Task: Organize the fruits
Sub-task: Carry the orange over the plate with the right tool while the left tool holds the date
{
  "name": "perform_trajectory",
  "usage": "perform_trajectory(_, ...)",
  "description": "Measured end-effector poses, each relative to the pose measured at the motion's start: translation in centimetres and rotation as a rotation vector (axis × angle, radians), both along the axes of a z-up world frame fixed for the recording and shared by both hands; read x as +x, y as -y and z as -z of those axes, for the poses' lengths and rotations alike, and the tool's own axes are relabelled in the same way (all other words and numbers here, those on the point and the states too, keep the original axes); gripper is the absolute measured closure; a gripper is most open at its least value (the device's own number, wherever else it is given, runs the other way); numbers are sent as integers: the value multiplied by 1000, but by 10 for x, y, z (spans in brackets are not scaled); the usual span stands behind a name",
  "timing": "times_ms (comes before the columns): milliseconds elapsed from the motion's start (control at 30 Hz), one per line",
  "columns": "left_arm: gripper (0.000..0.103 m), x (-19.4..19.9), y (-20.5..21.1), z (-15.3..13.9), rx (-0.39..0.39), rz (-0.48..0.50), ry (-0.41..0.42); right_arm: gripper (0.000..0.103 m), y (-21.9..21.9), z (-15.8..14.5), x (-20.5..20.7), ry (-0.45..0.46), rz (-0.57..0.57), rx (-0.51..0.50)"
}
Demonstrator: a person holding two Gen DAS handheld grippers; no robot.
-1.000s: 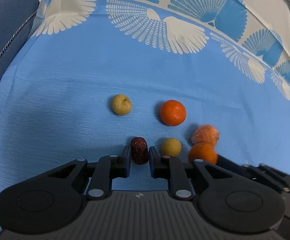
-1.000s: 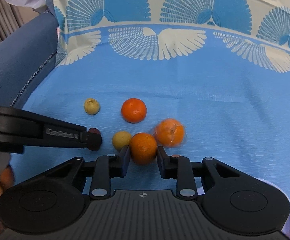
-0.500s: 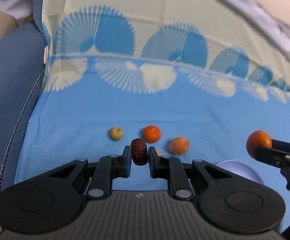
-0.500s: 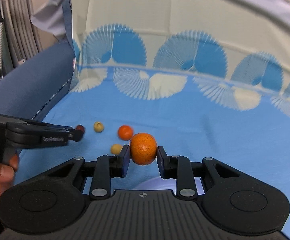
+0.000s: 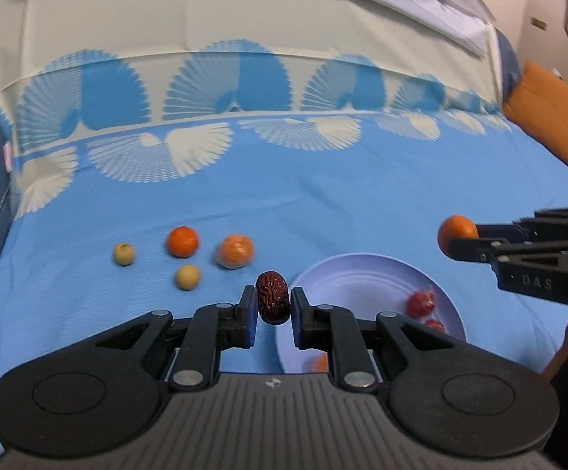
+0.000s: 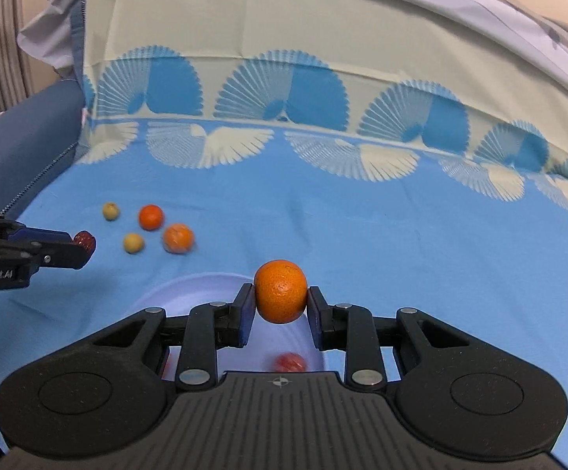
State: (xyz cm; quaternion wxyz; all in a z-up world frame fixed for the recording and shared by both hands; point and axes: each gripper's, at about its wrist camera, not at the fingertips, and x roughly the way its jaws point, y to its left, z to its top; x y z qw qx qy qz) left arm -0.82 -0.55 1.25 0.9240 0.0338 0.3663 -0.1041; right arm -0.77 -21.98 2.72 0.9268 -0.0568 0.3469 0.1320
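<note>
My left gripper (image 5: 272, 305) is shut on a dark red wrinkled date (image 5: 271, 296), held in the air beside the left rim of a pale lilac plate (image 5: 346, 274). My right gripper (image 6: 280, 305) is shut on an orange mandarin (image 6: 280, 290), held above the same plate (image 6: 190, 286). Red fruits (image 5: 421, 302) lie in the plate. On the blue cloth to the left lie two mandarins (image 5: 182, 240) (image 5: 235, 250) and two small yellowish fruits (image 5: 123, 253) (image 5: 187, 276). In the right wrist view the left gripper (image 6: 84, 244) shows with the date (image 6: 84, 239).
The blue cloth with white fan prints (image 5: 323, 196) covers a bed or sofa and rises at the back. A dark blue cushion edge (image 6: 17, 149) lies at the left, an orange pillow (image 5: 550, 121) at the far right.
Both grippers rose and pulled back from the fruit group, carrying the date and the mandarin toward the plate, which came into view. One mandarin on the cloth shifted slightly.
</note>
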Motion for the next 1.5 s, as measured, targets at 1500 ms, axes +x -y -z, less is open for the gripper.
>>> perform_trajectory(1500, 86, 10, 35, 24, 6, 195, -26, 73, -26, 22, 14, -60, -97, -57)
